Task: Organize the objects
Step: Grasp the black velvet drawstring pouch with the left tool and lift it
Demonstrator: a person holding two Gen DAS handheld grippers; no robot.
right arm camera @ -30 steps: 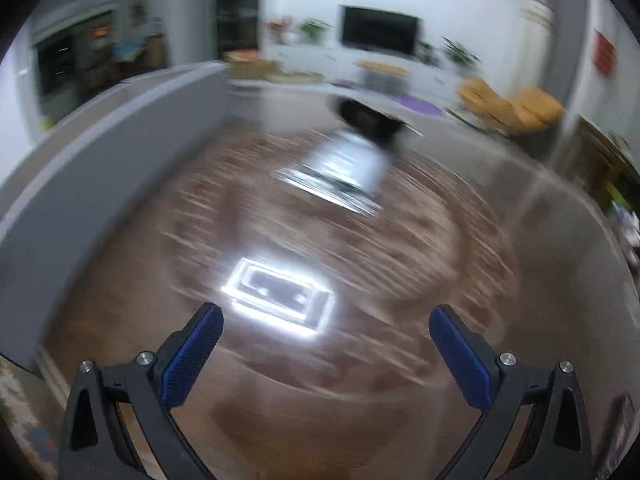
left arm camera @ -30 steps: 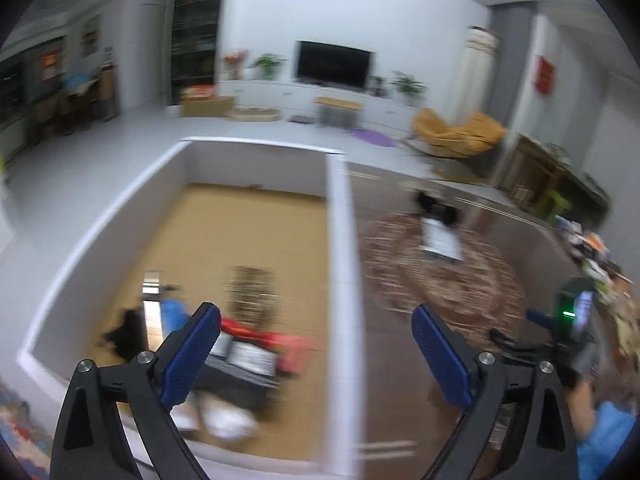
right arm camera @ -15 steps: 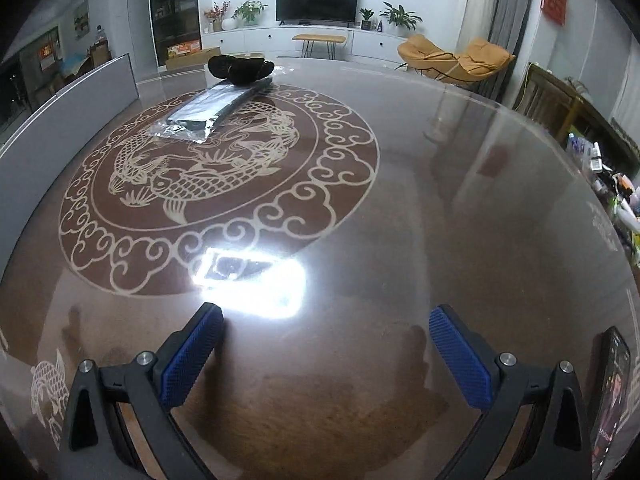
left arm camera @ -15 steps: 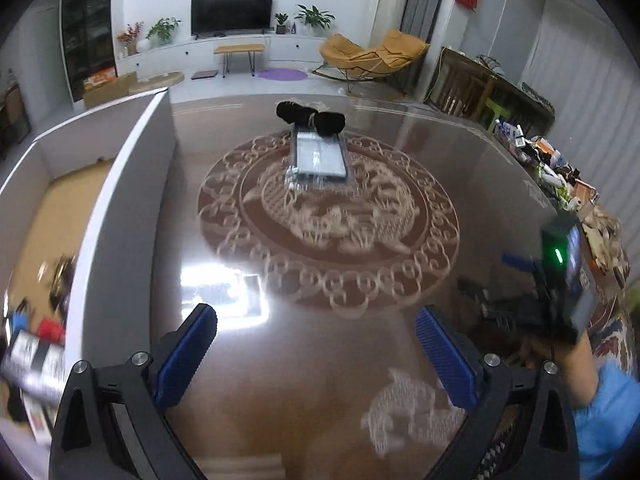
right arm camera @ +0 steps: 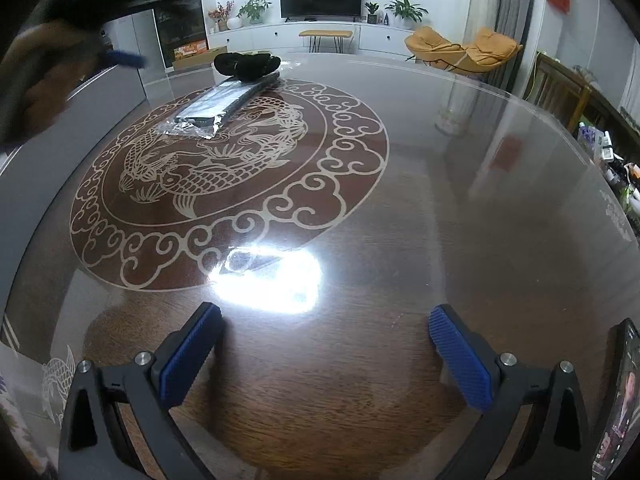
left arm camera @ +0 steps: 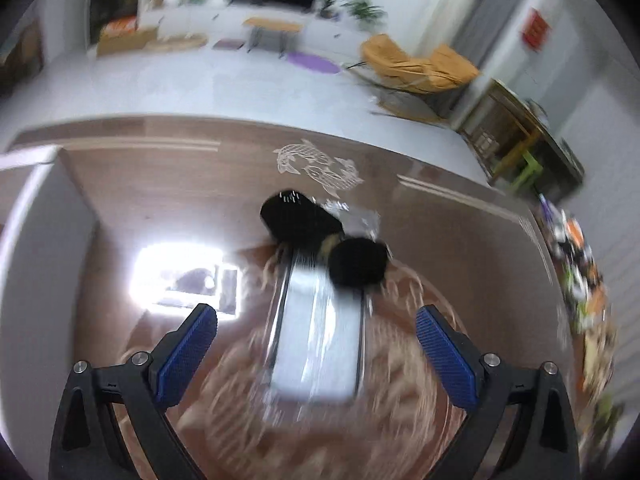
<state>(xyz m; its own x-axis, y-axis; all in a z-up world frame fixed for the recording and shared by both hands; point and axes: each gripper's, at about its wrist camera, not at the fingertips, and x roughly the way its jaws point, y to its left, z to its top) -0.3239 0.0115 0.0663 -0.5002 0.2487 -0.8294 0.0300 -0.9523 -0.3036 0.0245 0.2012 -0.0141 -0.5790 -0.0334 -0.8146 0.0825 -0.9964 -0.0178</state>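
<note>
Plastic-wrapped flat package [left arm camera: 320, 344] lies on the glossy desk [right arm camera: 400, 208] over its fish pattern, two black rounded objects [left arm camera: 324, 236] resting at its far end. Left gripper [left arm camera: 316, 348] hovers above the package, jaws wide. Right gripper [right arm camera: 324, 352], jaws wide and empty, hangs well apart over bare desk.

flat packet [right arm camera: 222, 106] lies on the table [right arm camera: 440, 220]; two dark bundles [right arm camera: 246, 65], perhaps socks, at its far end.

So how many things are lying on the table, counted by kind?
Black fuzzy things: 2
Plastic-wrapped packet: 1
Phone: 1
Total: 4
</note>
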